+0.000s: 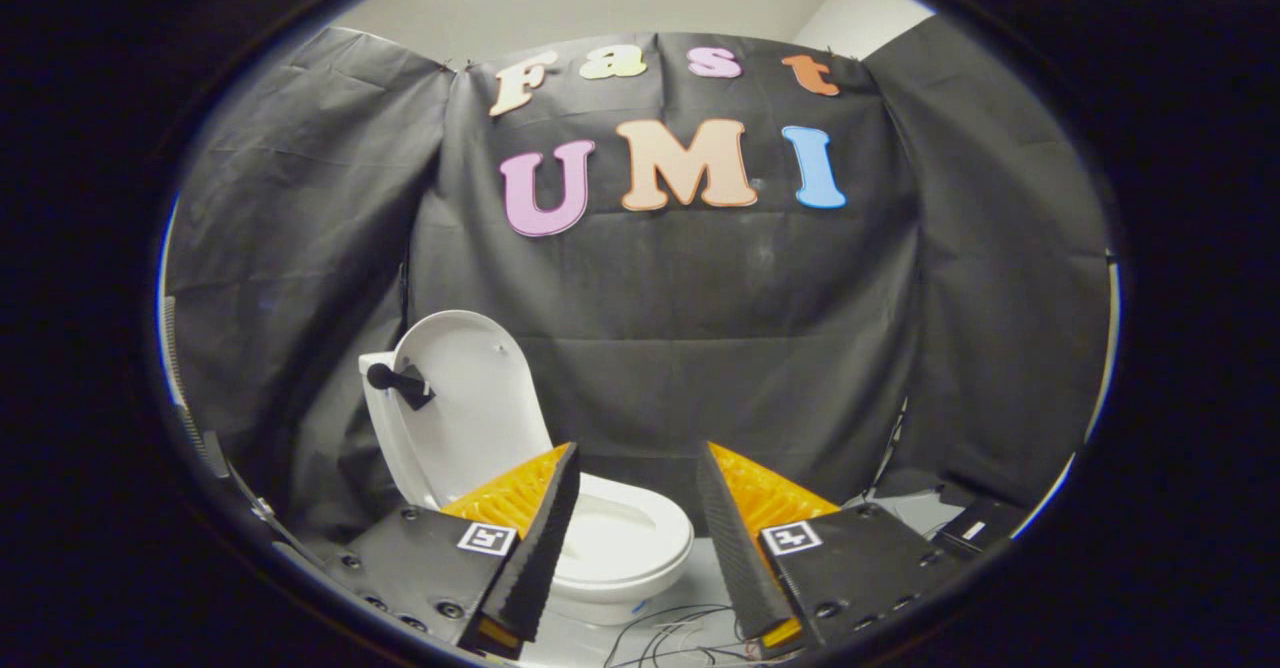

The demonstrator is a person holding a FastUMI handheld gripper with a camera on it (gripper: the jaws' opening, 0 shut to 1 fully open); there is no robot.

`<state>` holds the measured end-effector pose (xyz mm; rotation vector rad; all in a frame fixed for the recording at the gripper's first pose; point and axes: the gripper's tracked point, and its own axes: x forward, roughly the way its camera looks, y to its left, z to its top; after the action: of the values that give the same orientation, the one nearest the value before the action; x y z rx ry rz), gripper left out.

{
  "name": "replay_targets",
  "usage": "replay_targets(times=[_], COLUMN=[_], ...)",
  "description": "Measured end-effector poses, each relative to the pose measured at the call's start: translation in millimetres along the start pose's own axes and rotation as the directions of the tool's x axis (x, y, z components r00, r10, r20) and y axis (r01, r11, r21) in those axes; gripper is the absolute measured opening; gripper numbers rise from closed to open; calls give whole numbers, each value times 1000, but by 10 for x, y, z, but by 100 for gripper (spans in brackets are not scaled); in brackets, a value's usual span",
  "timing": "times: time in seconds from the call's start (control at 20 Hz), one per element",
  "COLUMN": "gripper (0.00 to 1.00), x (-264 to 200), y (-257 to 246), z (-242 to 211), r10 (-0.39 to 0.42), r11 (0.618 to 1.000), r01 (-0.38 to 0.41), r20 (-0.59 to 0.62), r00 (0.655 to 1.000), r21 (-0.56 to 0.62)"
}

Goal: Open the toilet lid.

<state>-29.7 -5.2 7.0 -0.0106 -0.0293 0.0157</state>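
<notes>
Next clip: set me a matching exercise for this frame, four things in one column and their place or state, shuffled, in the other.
Things:
1. lid
2. knob
3. gripper
4. cables

Place or state:
A. open, nothing between the fingers
B. lying on the floor in front of the bowl
C. raised upright behind the bowl
D. dark, sticking out at the lid's edge

Pairs: 1-C, 2-D, 3-A, 4-B

White toilet [620, 548] and raised white lid [470, 408] with black handle [398, 382]; black cloth wall [700, 348].
</notes>
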Motion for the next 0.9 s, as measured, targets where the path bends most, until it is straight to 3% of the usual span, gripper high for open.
replay_targets(times=[0.15, 0.9], gripper=[100, 100], x=[34, 37], y=[2, 15], z=[17, 7], r10=[0, -4], r11=[1000, 1000], r01=[0, 4], r20=[-4, -3], r00=[1000, 1000], r21=[1, 1])
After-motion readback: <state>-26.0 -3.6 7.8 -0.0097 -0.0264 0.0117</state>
